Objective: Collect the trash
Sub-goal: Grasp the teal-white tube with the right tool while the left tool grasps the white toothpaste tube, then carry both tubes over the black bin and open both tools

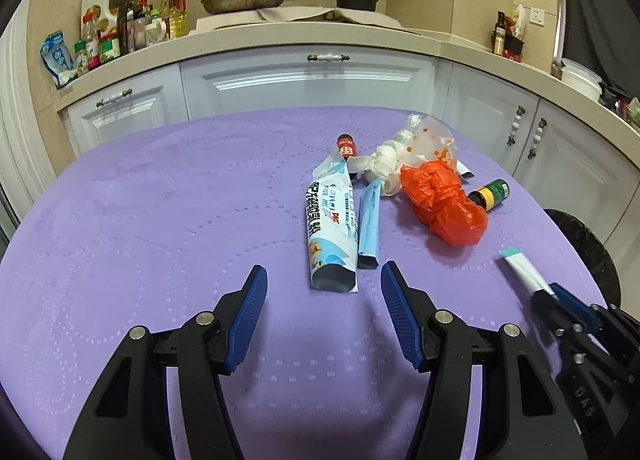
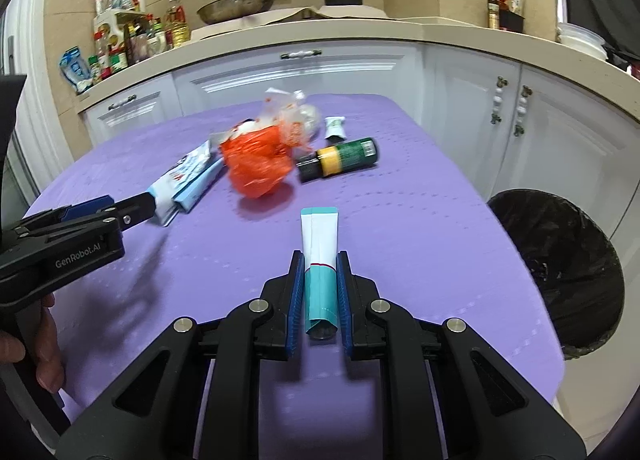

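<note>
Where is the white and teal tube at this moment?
In the right wrist view the white and teal tube is clamped in the right gripper above the purple tablecloth, with the black trash bin to its right.

Bin point(image 2: 560, 260) cut by table point(image 2: 460, 220) right edge, near rim hidden; in left wrist view only dark sliver point(image 1: 588, 252) shows. Tube point(image 2: 320, 260) cap end dark between right gripper point(image 2: 320, 256) pads, unreadable. Orange bag point(image 2: 256, 166) and clear bag point(image 2: 292, 116) blurred. White tube point(image 2: 335, 128) partly behind clear bag. Red-cap bottle point(image 1: 346, 148) body under packet point(image 1: 330, 228). Counter bottles point(image 1: 120, 32) too small to read.
</note>
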The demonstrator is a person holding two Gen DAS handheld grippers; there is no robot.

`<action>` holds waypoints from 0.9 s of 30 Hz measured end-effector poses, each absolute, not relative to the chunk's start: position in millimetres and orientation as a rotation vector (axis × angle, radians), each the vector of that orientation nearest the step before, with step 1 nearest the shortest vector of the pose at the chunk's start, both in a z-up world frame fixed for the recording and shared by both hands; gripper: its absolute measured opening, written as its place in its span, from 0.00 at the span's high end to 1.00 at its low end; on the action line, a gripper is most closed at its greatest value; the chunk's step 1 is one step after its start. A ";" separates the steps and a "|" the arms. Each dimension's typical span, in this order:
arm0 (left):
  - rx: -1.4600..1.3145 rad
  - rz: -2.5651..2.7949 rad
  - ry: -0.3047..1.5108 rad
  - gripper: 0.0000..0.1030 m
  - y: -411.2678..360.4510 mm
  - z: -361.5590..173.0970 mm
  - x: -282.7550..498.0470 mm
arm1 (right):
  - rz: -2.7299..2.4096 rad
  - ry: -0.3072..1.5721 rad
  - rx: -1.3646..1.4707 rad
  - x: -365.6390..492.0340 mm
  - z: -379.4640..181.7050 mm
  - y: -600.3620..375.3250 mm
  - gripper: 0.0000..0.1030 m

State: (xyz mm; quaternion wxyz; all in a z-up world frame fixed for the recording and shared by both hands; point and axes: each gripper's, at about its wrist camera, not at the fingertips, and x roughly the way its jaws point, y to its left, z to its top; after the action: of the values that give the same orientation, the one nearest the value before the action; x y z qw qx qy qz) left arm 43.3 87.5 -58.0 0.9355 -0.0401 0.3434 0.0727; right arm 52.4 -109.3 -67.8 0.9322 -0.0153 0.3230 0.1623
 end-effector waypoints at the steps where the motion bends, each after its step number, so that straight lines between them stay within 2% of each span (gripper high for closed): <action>1: -0.083 0.151 0.704 0.44 87.4 -57.8 44.1 | 0.325 0.660 -0.027 54.6 -67.2 -112.4 0.85; 9: -0.074 0.165 0.727 0.44 89.9 -60.7 53.0 | 0.280 0.668 -0.002 73.0 -63.9 -132.5 0.85; 12: -0.076 0.153 0.739 0.49 89.8 -61.4 56.3 | 0.271 0.666 0.005 80.6 -60.2 -137.4 0.85; 15: -0.072 0.134 0.755 0.58 87.8 -62.8 60.3 | 0.268 0.661 0.010 87.1 -56.7 -140.9 0.85; 17: -0.070 0.123 0.767 0.74 87.5 -64.4 63.3 | 0.267 0.659 0.016 90.5 -55.1 -142.6 0.85; 20: -0.063 0.109 0.770 0.85 85.7 -64.7 64.8 | 0.269 0.656 0.017 93.0 -53.9 -143.6 0.85; 22: -0.060 0.103 0.766 0.90 85.3 -64.3 65.0 | 0.270 0.658 0.019 93.6 -54.2 -144.0 0.85; 27: -0.070 0.099 0.749 0.93 86.7 -62.3 62.2 | 0.267 0.660 0.021 93.7 -54.9 -144.9 0.85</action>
State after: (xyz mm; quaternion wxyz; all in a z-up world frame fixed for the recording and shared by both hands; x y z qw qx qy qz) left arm 62.2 86.7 -62.3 0.9288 -0.0340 0.3657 0.0481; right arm 93.7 -144.9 -54.9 0.9373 0.0102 0.3230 0.1306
